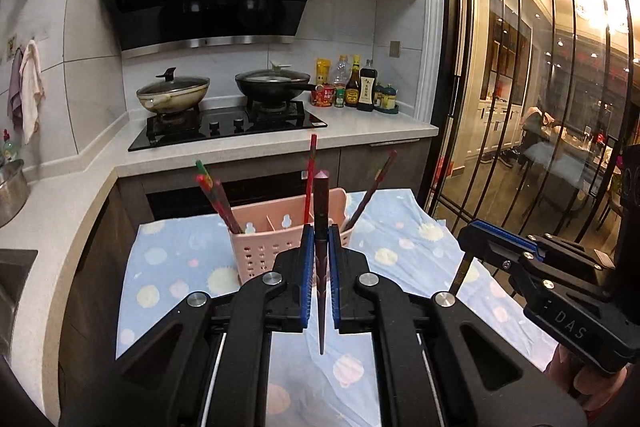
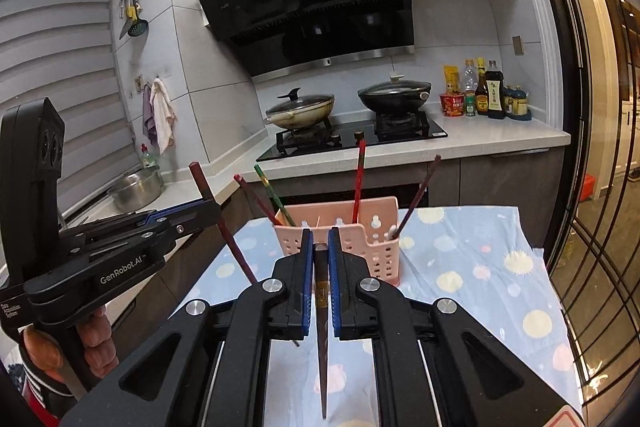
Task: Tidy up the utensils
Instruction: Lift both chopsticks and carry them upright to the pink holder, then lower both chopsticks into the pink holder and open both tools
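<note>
Two dark chopsticks are in my grip, one per tool.

Left wrist view: I see the left gripper [image 1: 319,247] with its blue-padded fingers [image 1: 307,275] pinching a dark maroon tapered chopstick [image 1: 321,223]. The stick stands upright between the pads, thick end up, thin tip hanging below them. Beyond it, a pink perforated plastic utensil caddy [image 1: 280,247] stands on a bench covered by a light blue cloth with pastel dots [image 1: 168,267]. Red and dark chopsticks [image 1: 216,199] lean out of the caddy's compartments. At the right edge, the right gripper [image 1: 466,239] is closed on a second thin dark stick [image 1: 459,277], held above the cloth.

Right wrist view: I see the right gripper [image 2: 320,251] with its fingers [image 2: 334,279] pressed onto a dark brown chopstick with a gold band [image 2: 321,307], the tip pointing down toward the camera. The pink caddy [image 2: 376,251] stands just ahead on the blue cloth [image 2: 480,267]. Its standing chopsticks [image 2: 360,183] splay outward. At left, the left gripper [image 2: 212,209] clamps the maroon chopstick [image 2: 236,251], which is tilted, clear of the caddy.
</note>
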Demonstrator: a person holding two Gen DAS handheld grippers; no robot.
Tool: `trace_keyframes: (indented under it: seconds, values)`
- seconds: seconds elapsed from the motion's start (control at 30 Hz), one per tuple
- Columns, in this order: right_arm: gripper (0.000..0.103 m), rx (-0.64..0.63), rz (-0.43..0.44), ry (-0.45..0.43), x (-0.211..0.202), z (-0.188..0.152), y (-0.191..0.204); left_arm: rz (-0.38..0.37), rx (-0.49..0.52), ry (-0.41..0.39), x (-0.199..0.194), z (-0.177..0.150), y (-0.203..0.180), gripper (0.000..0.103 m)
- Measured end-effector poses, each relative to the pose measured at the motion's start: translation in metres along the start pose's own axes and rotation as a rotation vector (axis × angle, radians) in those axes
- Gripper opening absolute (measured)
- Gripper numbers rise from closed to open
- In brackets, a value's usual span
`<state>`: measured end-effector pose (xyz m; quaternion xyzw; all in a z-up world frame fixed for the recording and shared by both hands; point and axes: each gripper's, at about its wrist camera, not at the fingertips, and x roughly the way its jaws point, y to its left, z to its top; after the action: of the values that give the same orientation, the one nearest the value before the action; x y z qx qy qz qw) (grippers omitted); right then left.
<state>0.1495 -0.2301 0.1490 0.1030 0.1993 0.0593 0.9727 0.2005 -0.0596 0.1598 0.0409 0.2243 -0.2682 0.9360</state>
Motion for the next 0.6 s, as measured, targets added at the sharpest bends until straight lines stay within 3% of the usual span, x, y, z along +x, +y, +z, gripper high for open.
trace_keyframes:
  seconds: [0.4, 0.6]
  values:
    - [0.007, -0.008, 0.005, -0.128, 0.052, 0.101, 0.003, 0.03, 0.019, -0.104, 0.031, 0.086, 0.022, 0.007]
    - [0.007, -0.002, -0.003, -0.163, 0.085, 0.138, 0.004, 0.063, 0.031, -0.125, 0.048, 0.114, 0.037, 0.007]
